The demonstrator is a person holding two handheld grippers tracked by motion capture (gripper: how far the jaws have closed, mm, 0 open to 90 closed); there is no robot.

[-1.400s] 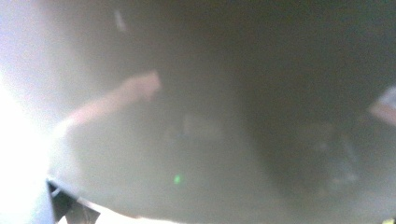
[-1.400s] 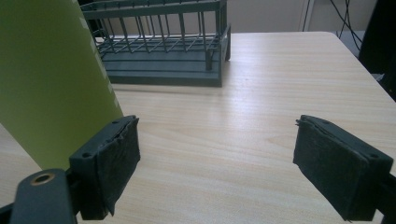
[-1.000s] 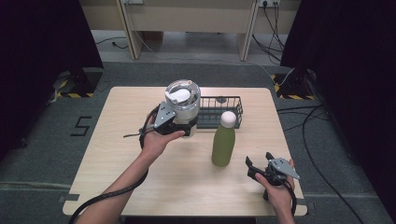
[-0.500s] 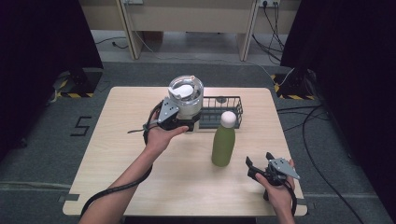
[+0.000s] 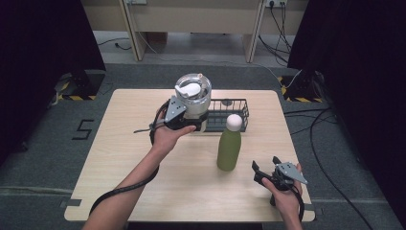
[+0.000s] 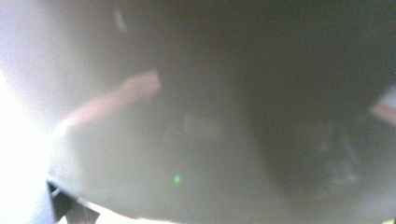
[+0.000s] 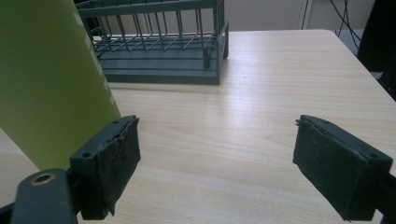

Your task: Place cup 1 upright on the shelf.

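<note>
High view: one light wooden table (image 5: 143,158) carries one clear jar with a white-and-clear lid (image 5: 192,99), one dark wire basket (image 5: 229,114) and one green bottle with a white round cap (image 5: 229,143). Two grippers are present, one in each hand. The left gripper (image 5: 184,120) sits at the jar's base, at about 7 o'clock of the jar, with the grey plate on top of it against the jar's side. The jar stands at about 11 o'clock from the table's middle, just beside the basket's left end; the basket extends toward 3 o'clock from it. The bottle stands upright in front of the basket, at about 5 o'clock from the jar.

Left gripper view: a blurred grey-white surface lies very close to the lens. The fingers cannot be made out, so whether they are spread or clamped on the jar cannot be told.

Right gripper view: the right gripper (image 7: 217,158) has its fingers (image 7: 116,154) parted wide with only bare table between them; they hold nothing. The bottle rises at about 10 o'clock, just beside the left finger, and the basket lies at 12 o'clock beyond.

A figure "5" (image 5: 82,130) is marked on the floor to the table's left; no label can be read on the bottle or jar.
</note>
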